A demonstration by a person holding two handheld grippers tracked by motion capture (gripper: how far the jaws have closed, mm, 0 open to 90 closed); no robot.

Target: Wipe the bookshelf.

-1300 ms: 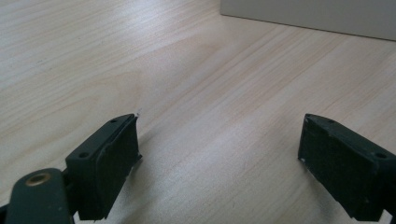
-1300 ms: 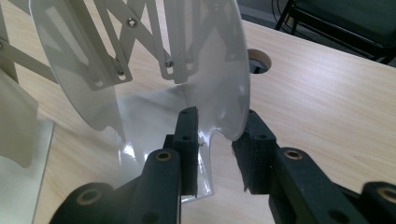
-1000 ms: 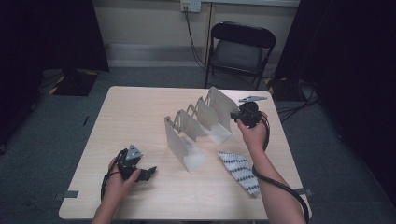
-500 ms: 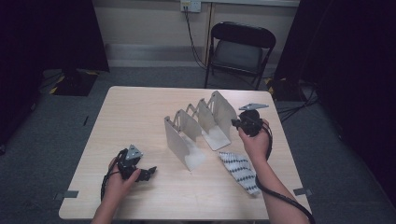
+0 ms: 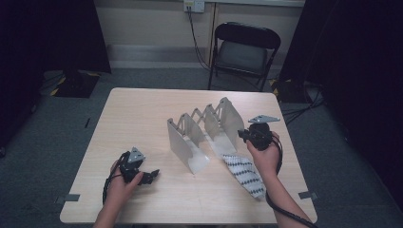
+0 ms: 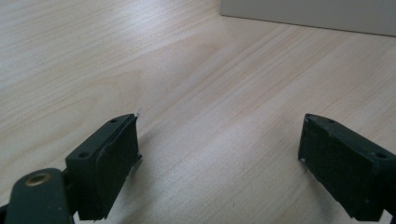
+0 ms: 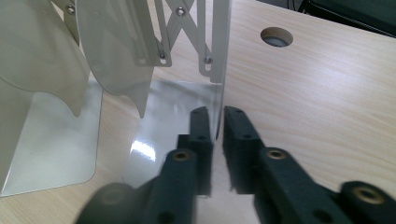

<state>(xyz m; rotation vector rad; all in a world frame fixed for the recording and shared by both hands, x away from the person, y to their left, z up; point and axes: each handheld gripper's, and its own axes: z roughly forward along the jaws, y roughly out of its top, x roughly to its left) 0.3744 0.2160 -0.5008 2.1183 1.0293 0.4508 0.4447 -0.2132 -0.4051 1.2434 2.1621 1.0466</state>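
Observation:
A grey metal accordion rack [image 5: 204, 128] with several upright plates joined by scissor links stands mid-table. My right gripper [image 5: 241, 135] is at its far-right end, jaws pointing left. In the right gripper view the right gripper [image 7: 215, 112] is shut on the thin edge of the rack's end plate [image 7: 219, 42], one jaw on each face. My left gripper [image 5: 151, 176] rests near the table's front left, apart from the rack. Its jaws stand wide open over bare wood in the left gripper view [image 6: 219, 135], with nothing between them.
A black-and-white patterned cloth [image 5: 244, 173] lies flat at the front right, just in front of my right hand. The wooden table [image 5: 142, 114] has a round cable hole [image 7: 276, 36] beyond the rack. A black folding chair [image 5: 244, 47] stands behind the table.
My right gripper has come nearer the person with the end plate in it, and that end of the rack has shifted with it. The left gripper has stayed put.

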